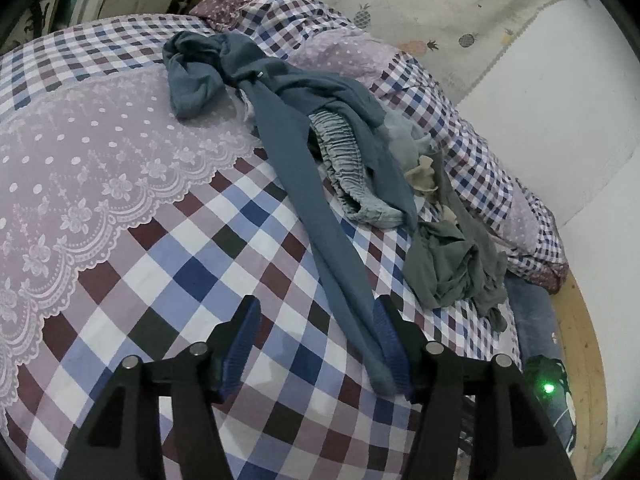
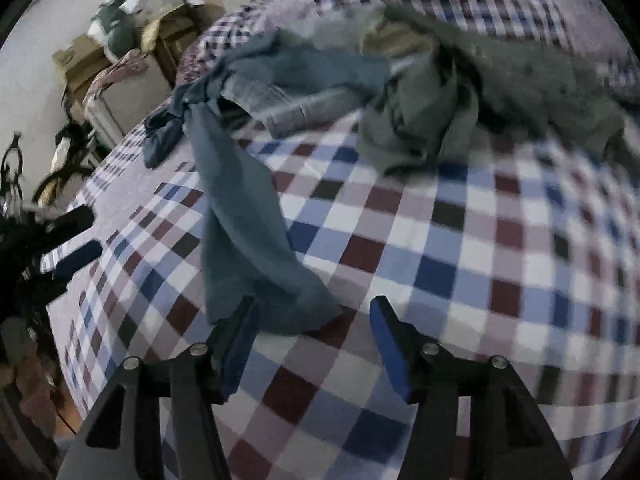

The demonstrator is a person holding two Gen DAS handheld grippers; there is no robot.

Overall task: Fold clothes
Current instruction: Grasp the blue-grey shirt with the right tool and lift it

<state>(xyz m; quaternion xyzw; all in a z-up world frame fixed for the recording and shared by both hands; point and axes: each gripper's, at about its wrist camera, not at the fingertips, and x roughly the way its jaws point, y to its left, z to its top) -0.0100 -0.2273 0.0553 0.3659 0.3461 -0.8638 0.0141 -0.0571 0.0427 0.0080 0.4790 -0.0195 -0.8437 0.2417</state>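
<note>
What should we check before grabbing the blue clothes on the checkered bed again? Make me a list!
1. Left gripper open: ok, its jaws stand apart.
2. Right gripper open: ok, jaws apart, nothing pinched.
3. Blue garment within reach: ok, one long end lies against the left gripper's blue pad, the other end lies at the right gripper's pad.
4. Blue garment spread flat: not ok, it is stretched out long, twisted and bunched at the far end.
5. Blue garment free of the grey-green garment: cannot tell, they overlap in the pile.
6. Bedspread clear for folding: ok near the grippers.
</note>
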